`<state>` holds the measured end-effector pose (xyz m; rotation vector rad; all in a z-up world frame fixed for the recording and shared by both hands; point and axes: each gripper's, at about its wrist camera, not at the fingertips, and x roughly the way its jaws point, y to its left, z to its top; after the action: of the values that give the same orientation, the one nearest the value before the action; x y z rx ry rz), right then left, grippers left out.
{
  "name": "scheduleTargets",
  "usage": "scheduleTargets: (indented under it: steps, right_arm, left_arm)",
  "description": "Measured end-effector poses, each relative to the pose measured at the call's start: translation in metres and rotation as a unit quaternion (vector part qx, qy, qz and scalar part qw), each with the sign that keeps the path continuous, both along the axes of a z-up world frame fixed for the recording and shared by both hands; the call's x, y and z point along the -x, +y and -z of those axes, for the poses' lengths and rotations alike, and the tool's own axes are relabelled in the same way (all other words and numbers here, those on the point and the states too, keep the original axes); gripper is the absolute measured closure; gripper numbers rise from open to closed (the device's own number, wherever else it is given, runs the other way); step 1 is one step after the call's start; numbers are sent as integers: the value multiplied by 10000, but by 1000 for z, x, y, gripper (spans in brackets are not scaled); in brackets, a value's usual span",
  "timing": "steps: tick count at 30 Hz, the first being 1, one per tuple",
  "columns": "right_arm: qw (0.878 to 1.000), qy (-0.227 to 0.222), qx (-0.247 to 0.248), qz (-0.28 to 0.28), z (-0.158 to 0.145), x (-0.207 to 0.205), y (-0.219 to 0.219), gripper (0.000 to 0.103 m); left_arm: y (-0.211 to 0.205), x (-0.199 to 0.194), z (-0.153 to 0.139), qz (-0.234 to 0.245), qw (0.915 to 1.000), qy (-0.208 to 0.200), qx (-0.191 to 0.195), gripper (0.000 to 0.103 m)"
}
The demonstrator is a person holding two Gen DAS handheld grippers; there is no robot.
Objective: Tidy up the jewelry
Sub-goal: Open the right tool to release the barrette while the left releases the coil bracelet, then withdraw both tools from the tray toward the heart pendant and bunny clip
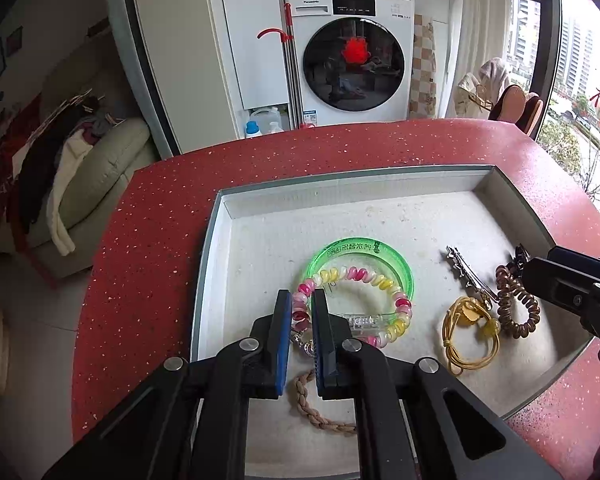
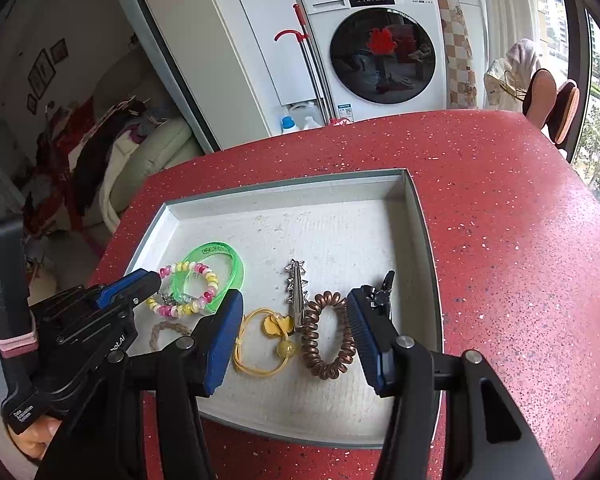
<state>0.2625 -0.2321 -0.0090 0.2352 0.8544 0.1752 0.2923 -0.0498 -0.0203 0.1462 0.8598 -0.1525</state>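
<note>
Counter point(image 2: 500, 220) of red speckled stone carries a shallow grey tray point(image 2: 424, 240) holding a green bangle point(image 1: 396, 258), brown spiral hair tie point(image 2: 324, 366), yellow cord tie point(image 2: 240, 354) and spiked clip point(image 2: 297, 288). Left claw point(image 1: 302, 308) is clenched on the beaded bracelet point(image 1: 384, 278); right claw point(image 2: 294, 316) is released above the ties.

We see a translucent green bangle point(image 1: 396, 258), a pink-yellow-white beaded bracelet point(image 1: 384, 280), and a red white-speckled countertop point(image 1: 148, 248).
</note>
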Motion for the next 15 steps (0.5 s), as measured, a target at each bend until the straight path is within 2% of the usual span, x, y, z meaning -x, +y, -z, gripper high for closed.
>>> scheduleTargets:
  steps: [2,4,6,11,14,15]
  right_arm:
    - [10000,11,-13,-9,0,2,1,45]
    - [10000,22,-8,-23,1,3,2,45]
    - [10000,22,1,-20,1,5,3,45]
    - [10000,-2,-21,-10,-2,9,1,45]
    - [10000,-92,2,9,-4,14,2,33]
    - [9999,-136,8,30,-5,16,1,26]
  left_arm:
    - [1,1,-2,-9,10000,-28,1,70]
    - [2,4,-5,-90,9999,-118,3,0]
    - [5,12,-14,-191,9986,-487,28,0]
    - [4,13,-22,-77,9988,-492,-9,0]
    - [7,13,-23,-121,9989,-457,21,0]
    - [8,14,-23,-136,9989,-440,32,0]
